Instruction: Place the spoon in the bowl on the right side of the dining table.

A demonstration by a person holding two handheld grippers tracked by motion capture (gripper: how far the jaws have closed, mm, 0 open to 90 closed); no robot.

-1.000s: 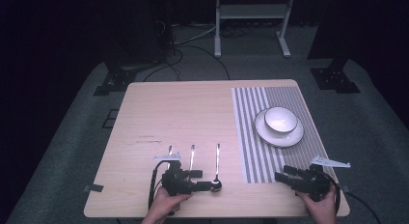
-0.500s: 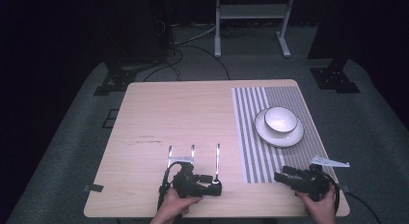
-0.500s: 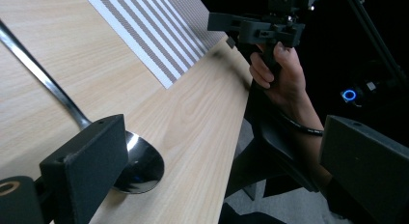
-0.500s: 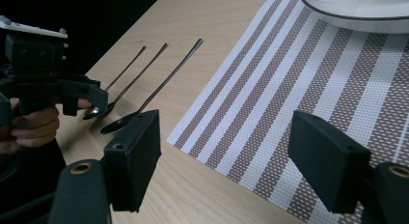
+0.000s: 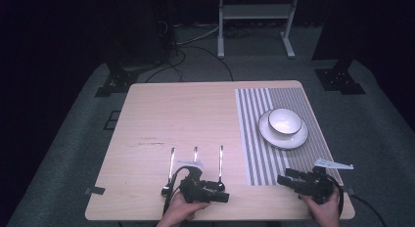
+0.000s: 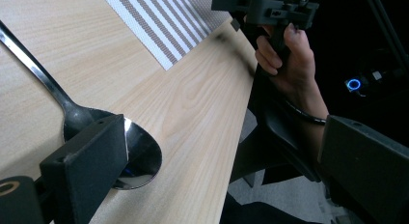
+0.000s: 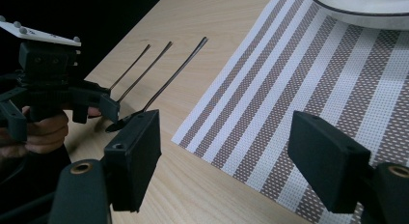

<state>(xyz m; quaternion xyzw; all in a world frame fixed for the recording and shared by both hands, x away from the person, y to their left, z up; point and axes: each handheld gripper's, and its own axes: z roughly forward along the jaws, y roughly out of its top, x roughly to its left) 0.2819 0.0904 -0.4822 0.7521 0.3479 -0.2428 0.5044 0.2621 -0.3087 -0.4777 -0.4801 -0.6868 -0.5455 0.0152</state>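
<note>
Three pieces of cutlery lie side by side near the table's front edge. The rightmost is a spoon [image 5: 221, 163], its bowl [image 6: 140, 154] lying on the wood just beside one jaw of my left gripper [image 6: 226, 175]. That gripper [image 5: 222, 192] points right along the table and is open, with nothing held. My right gripper [image 5: 286, 179] hovers over the striped placemat's [image 5: 254, 139] near corner, pointing left. Its jaws [image 7: 234, 166] stand wide apart and empty. A white bowl [image 5: 285, 121] sits on a white plate [image 5: 269, 135] on the mat.
The other two utensils [image 5: 172, 161] [image 5: 195, 154] lie left of the spoon, their near ends partly hidden by my left hand. The table's front edge [image 6: 241, 118] runs close to both grippers. A stand and cables sit on the dark floor behind.
My left gripper has shifted slightly right and toward the front edge, staying by the spoon's bowl. The right gripper has stayed put.
</note>
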